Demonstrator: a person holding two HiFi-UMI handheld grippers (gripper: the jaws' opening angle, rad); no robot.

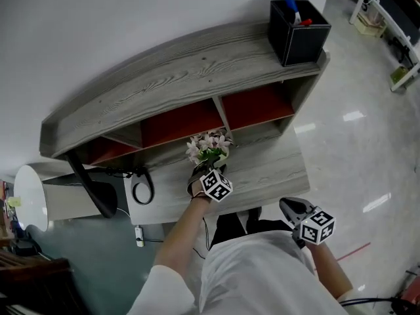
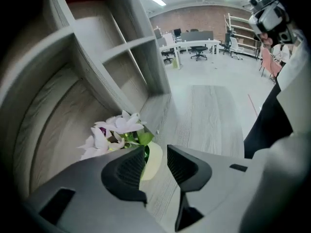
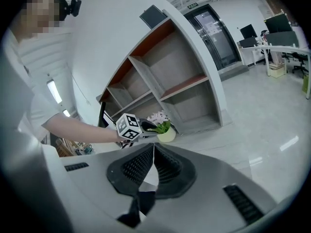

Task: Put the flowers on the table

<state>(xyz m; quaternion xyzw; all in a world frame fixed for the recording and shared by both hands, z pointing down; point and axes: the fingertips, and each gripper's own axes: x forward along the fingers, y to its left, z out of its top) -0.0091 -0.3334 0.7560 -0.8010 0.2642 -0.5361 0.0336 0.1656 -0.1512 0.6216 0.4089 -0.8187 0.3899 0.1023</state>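
Left gripper released, jaws wide apart, flowers in their pale pot just ahead, standing on the desk by its back edge. Right gripper clenched, empty, off the front edge.

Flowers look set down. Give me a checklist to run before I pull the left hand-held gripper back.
1. The pale green pot of white and pink flowers stands upright on the grey wood-grain table: ok.
2. The left hand-held gripper has its jaws apart, not clamping the pot: ok.
3. Pot free of both pads: cannot tell; it stands at the jaw tips, close to one pad.
4. Nothing on the table along a straight pull-back: ok.
5. The right hand-held gripper is shut, empty and held off the table: ok.
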